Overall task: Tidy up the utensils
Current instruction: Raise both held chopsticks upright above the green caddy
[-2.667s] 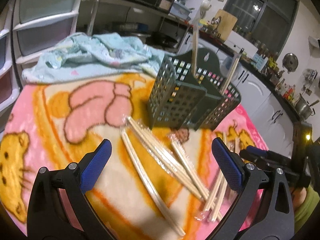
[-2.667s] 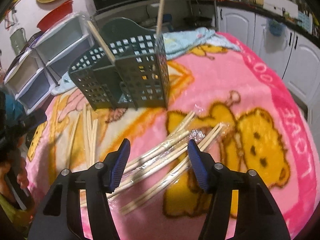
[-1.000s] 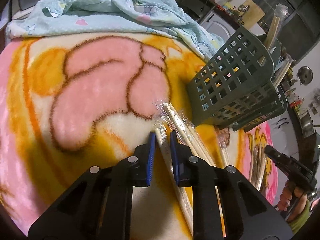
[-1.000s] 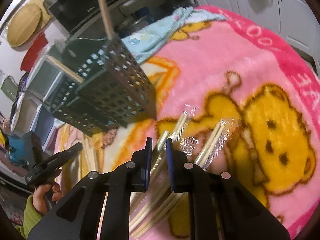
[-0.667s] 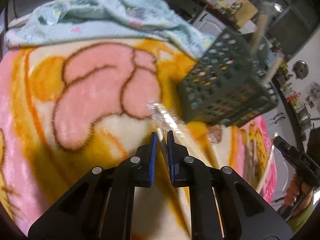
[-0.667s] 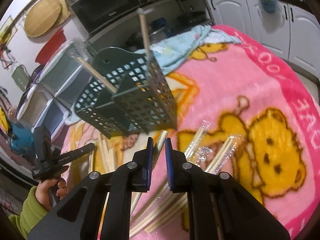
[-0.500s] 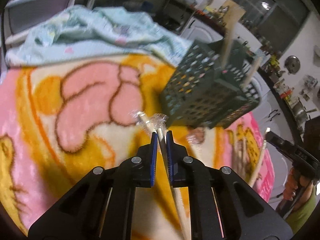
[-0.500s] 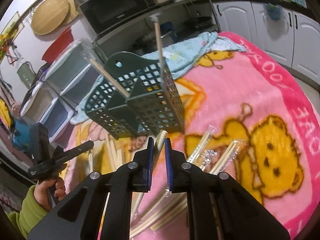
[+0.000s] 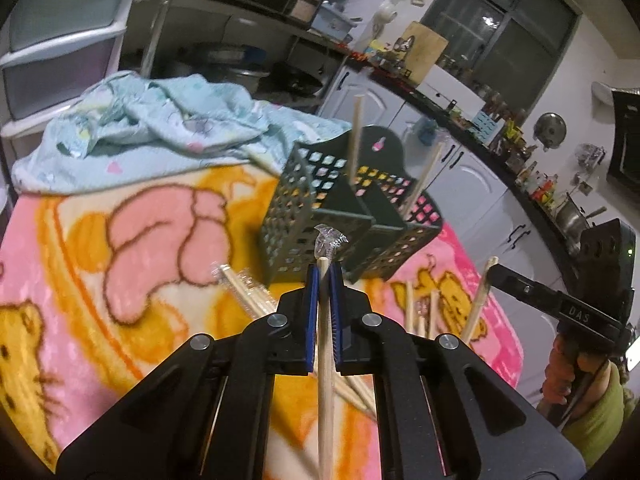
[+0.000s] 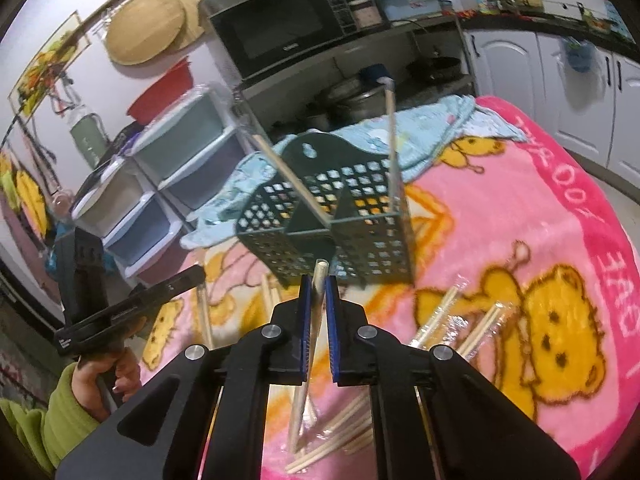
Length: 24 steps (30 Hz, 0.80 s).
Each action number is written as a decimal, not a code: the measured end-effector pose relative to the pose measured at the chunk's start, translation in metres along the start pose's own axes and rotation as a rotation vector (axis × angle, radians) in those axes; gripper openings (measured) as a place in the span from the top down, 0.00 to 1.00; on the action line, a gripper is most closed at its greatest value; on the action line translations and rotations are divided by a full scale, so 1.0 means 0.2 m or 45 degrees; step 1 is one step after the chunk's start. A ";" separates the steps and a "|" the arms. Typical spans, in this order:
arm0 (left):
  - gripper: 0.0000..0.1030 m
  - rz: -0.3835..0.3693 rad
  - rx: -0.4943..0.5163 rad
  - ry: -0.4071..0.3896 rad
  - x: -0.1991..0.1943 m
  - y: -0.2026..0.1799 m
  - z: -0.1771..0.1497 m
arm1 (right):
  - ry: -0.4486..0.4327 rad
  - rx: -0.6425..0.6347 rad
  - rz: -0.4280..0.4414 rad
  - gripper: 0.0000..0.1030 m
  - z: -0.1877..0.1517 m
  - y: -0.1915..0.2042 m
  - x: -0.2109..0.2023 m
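My left gripper (image 9: 324, 276) is shut on a plastic-wrapped pair of wooden chopsticks (image 9: 326, 380), lifted off the blanket, its wrapper tip in front of the dark green perforated utensil holder (image 9: 304, 204). My right gripper (image 10: 316, 284) has its jaws closing on another wrapped pair (image 10: 306, 380), pads pressing it, just short of the holder (image 10: 360, 232). Two sticks (image 9: 354, 136) stand in the holder's compartments. Each wrist view shows the other gripper raised beside the holder with a stick in it. Loose wrapped chopsticks (image 10: 440, 316) lie on the blanket.
A pink cartoon blanket (image 10: 540, 216) covers the table. A crumpled light-blue cloth (image 9: 160, 120) lies behind the holder. Plastic drawers (image 10: 180, 148) stand past the far edge, with a microwave shelf and white cabinets beyond. More chopsticks (image 9: 248, 292) lie left of the holder.
Both grippers came down onto the chopsticks, shut on one pair each and lifted them off the blanket toward the holder.
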<state>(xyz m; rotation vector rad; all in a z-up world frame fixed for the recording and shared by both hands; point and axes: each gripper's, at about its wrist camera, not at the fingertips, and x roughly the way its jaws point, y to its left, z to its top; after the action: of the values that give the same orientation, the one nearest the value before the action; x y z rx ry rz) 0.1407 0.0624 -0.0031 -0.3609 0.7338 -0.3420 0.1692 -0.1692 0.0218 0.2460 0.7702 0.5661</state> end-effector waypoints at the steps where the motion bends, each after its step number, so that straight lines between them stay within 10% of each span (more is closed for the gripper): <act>1: 0.97 -0.003 0.010 -0.006 -0.01 -0.02 0.01 | -0.005 -0.010 0.004 0.93 0.00 0.02 -0.01; 24: 0.97 -0.092 0.158 -0.168 -0.17 -0.29 0.18 | -0.196 -0.185 0.029 0.94 0.11 0.22 -0.19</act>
<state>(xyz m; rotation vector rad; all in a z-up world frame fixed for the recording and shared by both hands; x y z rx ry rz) 0.1324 0.0318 0.0672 -0.2903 0.5684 -0.4262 0.1450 -0.1542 0.0782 0.1618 0.5747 0.6144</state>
